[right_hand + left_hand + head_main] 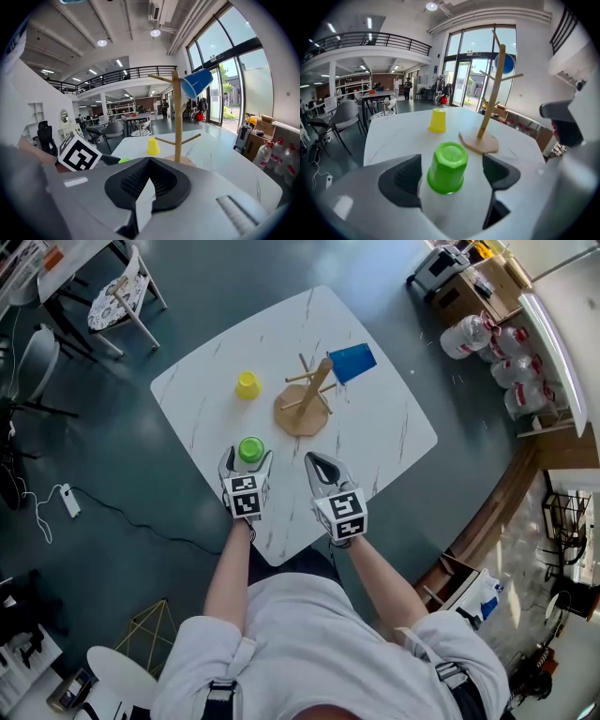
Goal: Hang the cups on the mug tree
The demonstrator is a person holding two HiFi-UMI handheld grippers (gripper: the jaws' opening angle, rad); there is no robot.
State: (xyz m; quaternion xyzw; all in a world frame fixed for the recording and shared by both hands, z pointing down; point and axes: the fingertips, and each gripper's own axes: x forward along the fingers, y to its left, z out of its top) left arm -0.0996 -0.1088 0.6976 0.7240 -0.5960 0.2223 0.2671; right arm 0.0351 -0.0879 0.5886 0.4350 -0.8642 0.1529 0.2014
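On the white marble-look table [394,432], a yellow cup [247,384] stands upside down at far left. Nearer, the left gripper [247,457] has its jaws spread around the upturned green cup [250,447] without pressing it. The cup looks like light, smooth, thin plastic, so grip gently mid-wall because the taper may slip. The mug tree [305,399] stands mid-table. The right gripper [317,463] is clenched and empty. A blue cup [352,362] already hangs at far right.
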